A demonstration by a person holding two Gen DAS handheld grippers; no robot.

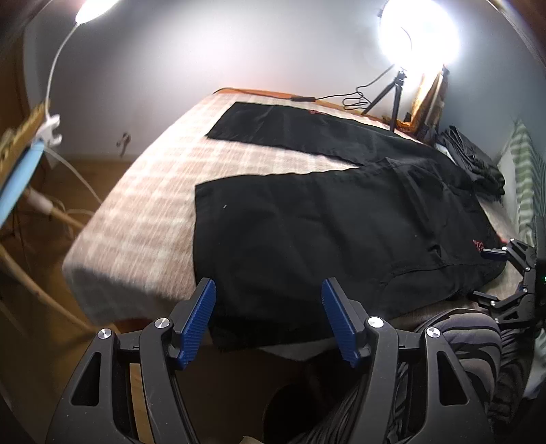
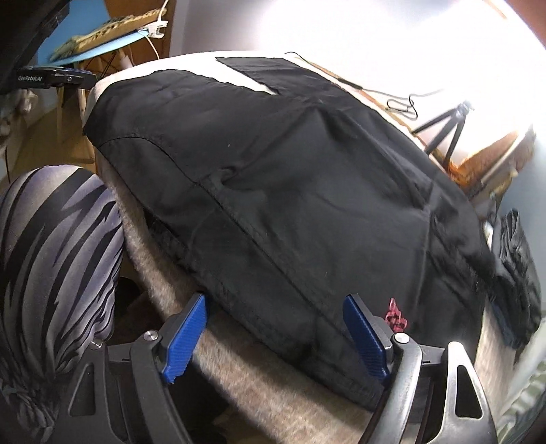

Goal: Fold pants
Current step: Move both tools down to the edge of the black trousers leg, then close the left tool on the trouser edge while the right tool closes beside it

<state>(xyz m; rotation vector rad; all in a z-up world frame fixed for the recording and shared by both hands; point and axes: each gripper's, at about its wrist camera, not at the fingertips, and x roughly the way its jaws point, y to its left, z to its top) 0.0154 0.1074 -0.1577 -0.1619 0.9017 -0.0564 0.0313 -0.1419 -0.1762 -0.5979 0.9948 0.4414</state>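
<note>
Black pants lie spread flat on a bed with a beige plaid blanket, the two legs running away to the left. My left gripper hovers open over the near leg's hem at the bed's front edge, its blue pads apart from the cloth. In the right wrist view the waist of the pants fills the frame, with a small red logo near the band. My right gripper stands open astride the waistband edge; its pads do not press the cloth. It also shows at the right.
A bright ring light on a tripod stands at the far corner with a cable. A pile of dark clothes lies past the waist. A clip lamp is on the left. The person's striped leg presses against the bed's front.
</note>
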